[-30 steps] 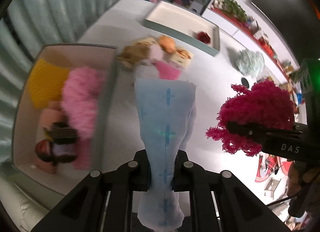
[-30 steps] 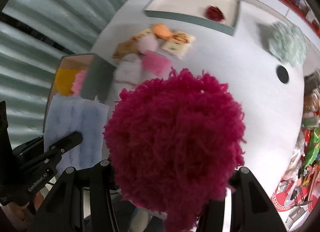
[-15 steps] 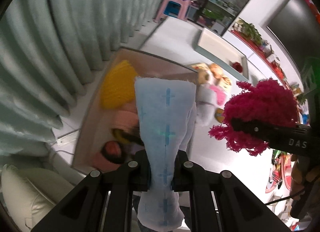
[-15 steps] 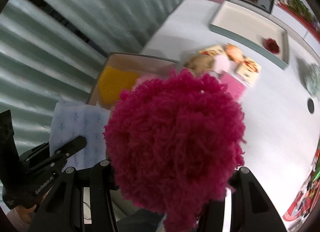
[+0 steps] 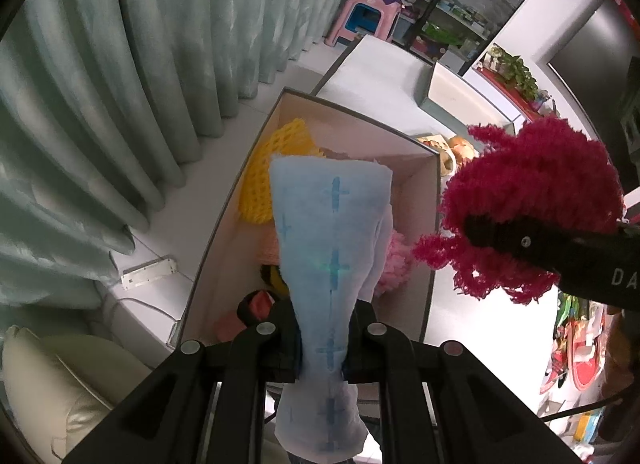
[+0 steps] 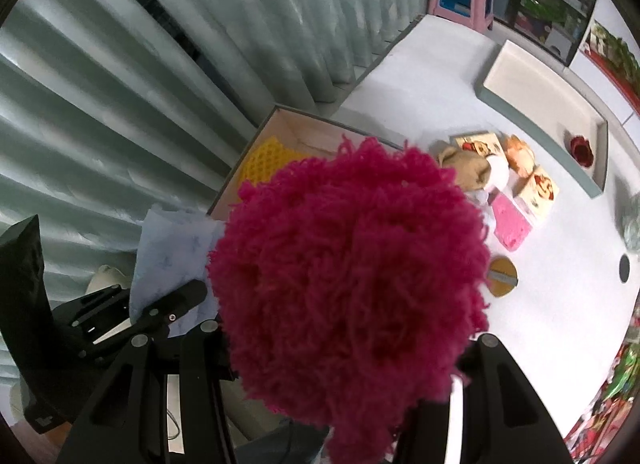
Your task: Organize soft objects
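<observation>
Left gripper (image 5: 322, 338) is clamped on a light blue cloth (image 5: 328, 240) with darker blue cross marks; the cloth stands up out of the fingers and fans wider at the top, held in the air over the near end of an open box (image 5: 430, 200). Right gripper (image 6: 344, 348) is pinched on a magenta yarn pom-pom (image 6: 352, 272), which bulges out past both fingers and blocks most of that camera's view. In the left wrist view the pom-pom (image 5: 532, 200) sits right of the cloth, above the box's right wall and the desk edge, not touching the cloth.

Box contents: yellow foam net (image 5: 276, 160) at the far left, a pink fluffy item (image 5: 394, 264) right of the cloth, darker small items (image 5: 260, 302) at the near end, partly hidden by the cloth.

White desk (image 6: 420, 104) right of the box. Just past the box's far right corner is a cluster: tan plush (image 6: 466, 170), orange item (image 6: 518, 152), printed blocks (image 6: 538, 188), pink sponge (image 6: 510, 222). Farther off, a grey-rimmed tray (image 6: 536, 120) with a dark red item (image 6: 580, 148) inside. Round yellow disc (image 6: 502, 272) lies on the desk nearer. Pale green curtain (image 5: 120, 84) on the left.
</observation>
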Tool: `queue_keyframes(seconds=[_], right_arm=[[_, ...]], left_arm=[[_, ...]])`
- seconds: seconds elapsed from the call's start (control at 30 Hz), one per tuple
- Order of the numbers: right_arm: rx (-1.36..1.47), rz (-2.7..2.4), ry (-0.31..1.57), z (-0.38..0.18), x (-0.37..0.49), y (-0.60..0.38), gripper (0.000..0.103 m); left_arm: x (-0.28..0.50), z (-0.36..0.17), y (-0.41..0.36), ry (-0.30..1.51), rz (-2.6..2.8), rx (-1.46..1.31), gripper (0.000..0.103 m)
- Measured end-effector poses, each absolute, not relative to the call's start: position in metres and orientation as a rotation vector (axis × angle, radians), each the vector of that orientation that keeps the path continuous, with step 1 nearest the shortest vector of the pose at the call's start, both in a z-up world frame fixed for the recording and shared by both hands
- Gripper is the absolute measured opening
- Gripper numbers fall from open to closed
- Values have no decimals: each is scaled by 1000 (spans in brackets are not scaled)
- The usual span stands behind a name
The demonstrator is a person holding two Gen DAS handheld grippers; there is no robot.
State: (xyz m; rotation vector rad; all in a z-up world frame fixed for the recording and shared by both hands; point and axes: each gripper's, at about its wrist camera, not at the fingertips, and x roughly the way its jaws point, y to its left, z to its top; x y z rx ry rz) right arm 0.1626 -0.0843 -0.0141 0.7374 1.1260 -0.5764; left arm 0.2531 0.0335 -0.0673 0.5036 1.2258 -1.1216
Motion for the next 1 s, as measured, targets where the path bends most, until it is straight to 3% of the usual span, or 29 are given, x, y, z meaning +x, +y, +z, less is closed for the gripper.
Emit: queue_keyframes(seconds=[1.0], right_arm=[[698,-539,1261,-52,221,-106,55]], left_arm=[[259,-112,15,1315,-1053,568,14]])
